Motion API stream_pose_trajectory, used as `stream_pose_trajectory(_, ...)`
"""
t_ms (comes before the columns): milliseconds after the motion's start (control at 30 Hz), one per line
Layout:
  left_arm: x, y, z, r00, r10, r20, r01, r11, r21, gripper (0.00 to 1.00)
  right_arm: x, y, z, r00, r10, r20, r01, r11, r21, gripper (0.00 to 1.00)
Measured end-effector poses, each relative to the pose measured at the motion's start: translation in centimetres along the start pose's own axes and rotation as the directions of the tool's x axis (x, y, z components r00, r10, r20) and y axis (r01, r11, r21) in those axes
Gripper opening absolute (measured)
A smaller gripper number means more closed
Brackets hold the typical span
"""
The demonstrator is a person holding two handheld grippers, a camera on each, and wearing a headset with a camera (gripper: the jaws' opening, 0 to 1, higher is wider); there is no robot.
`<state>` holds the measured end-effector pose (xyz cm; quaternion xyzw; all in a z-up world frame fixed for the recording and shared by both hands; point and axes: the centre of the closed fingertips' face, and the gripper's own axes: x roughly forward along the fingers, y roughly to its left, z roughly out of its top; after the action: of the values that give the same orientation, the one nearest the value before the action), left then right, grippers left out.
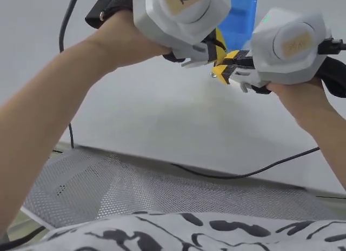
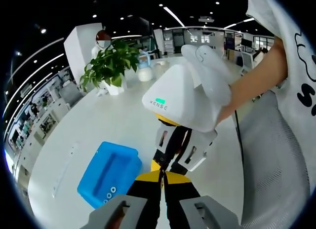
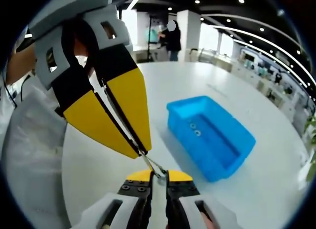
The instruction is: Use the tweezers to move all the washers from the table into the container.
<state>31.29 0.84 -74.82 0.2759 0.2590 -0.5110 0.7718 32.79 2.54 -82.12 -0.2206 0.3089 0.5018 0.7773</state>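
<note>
White table (image 1: 162, 116), tweezers (image 3: 152, 164) between left gripper (image 3: 141, 151) and right gripper (image 3: 159, 176), container (image 3: 212, 135) nearby

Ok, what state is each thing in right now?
Thin metal tweezers: gripped by both claws.
Left claw: shut on tweezers.
Right claw: shut on tweezers' tip.
Blue plastic container: open, holds washers.
Small metal washers: lying inside container.

My head camera looks down from close above my left gripper (image 1: 220, 46) and right gripper (image 1: 219, 72), with the surface (image 1: 162, 116) beyond them. Each gripper camera looks along its own jaws straight at the other's, tip to tip and very near. Both share the bin (image 2: 118, 165), which lies outward of each pair of jaws, and that surface.
</note>
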Motion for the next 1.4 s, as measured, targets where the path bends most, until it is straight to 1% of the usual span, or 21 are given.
stream_pose_trajectory(167, -0.6, 0.2, 0.6, 0.9997, 0.015, 0.019, -0.015, 1.000, -0.003, 0.00, -0.8, -0.1, 0.6, 0.9998, -0.017, 0.014, 0.017, 1.000, -0.002, 0.05)
stream_pose_trajectory(267, -1.1, 0.0, 1.4, 0.9994, 0.022, 0.025, -0.022, 1.000, -0.003, 0.00, -1.2, -0.1, 1.1, 0.9996, -0.020, 0.022, 0.020, 1.000, -0.010, 0.05)
stream_pose_trajectory(400, -1.4, 0.3, 1.6, 0.9989, 0.037, 0.030, -0.037, 0.999, -0.003, 0.00, -1.6, -0.1, 1.6, 0.9993, -0.031, 0.020, 0.032, 0.998, -0.046, 0.05)
stream_pose_trajectory(467, -1.7, 0.5, 1.7, 0.9983, 0.046, 0.034, -0.046, 0.999, 0.000, 0.00, -1.8, -0.1, 1.9, 0.9992, -0.032, 0.023, 0.033, 0.998, -0.052, 0.05)
stream_pose_trajectory(567, -2.2, 0.9, 1.9, 0.9970, 0.063, 0.045, -0.062, 0.998, -0.017, 0.00, -1.9, -0.2, 2.4, 0.9989, -0.035, 0.031, 0.036, 0.998, -0.056, 0.05)
stream_pose_trajectory(667, -2.9, 1.6, 1.8, 0.9959, 0.073, 0.053, -0.072, 0.997, -0.026, 0.00, -2.1, -0.3, 3.2, 0.9982, -0.038, 0.046, 0.041, 0.997, -0.063, 0.05)
stream_pose_trajectory(767, -3.3, 2.1, 2.0, 0.9944, 0.089, 0.057, -0.088, 0.996, -0.016, 0.00, -2.2, -0.5, 3.9, 0.9976, -0.043, 0.055, 0.047, 0.996, -0.077, 0.05)
stream_pose_trajectory(900, -3.4, 2.9, 2.2, 0.9927, 0.103, 0.064, -0.103, 0.995, -0.004, 0.00, -2.3, -1.0, 4.9, 0.9963, -0.054, 0.067, 0.060, 0.994, -0.088, 0.05)
stream_pose_trajectory(1033, -3.4, 4.1, 2.4, 0.9906, 0.118, 0.068, -0.119, 0.993, 0.004, 0.00, -2.4, -1.3, 5.8, 0.9945, -0.063, 0.083, 0.071, 0.993, -0.094, 0.05)
stream_pose_trajectory(1067, -3.7, 4.0, 2.8, 0.9897, 0.123, 0.073, -0.123, 0.992, -0.001, 0.00, -2.4, -1.3, 5.9, 0.9939, -0.067, 0.088, 0.076, 0.993, -0.093, 0.05)
stream_pose_trajectory(1100, -3.8, 4.0, 2.9, 0.9891, 0.126, 0.077, -0.126, 0.992, -0.002, 0.00, -2.4, -1.5, 6.1, 0.9932, -0.072, 0.091, 0.081, 0.992, -0.093, 0.05)
stream_pose_trajectory(1167, -4.0, 4.2, 3.1, 0.9868, 0.137, 0.087, -0.138, 0.990, 0.006, 0.00, -2.5, -1.7, 6.5, 0.9917, -0.081, 0.099, 0.090, 0.991, -0.094, 0.05)
stream_pose_trajectory(1300, -4.1, 4.9, 3.4, 0.9835, 0.157, 0.090, -0.159, 0.987, 0.020, 0.00, -2.4, -2.4, 7.2, 0.9896, -0.090, 0.112, 0.101, 0.990, -0.094, 0.05)
stream_pose_trajectory(1400, -4.4, 4.7, 4.1, 0.9809, 0.169, 0.096, -0.173, 0.984, 0.032, 0.00, -2.1, -3.1, 7.7, 0.9883, -0.096, 0.118, 0.109, 0.989, -0.104, 0.05)
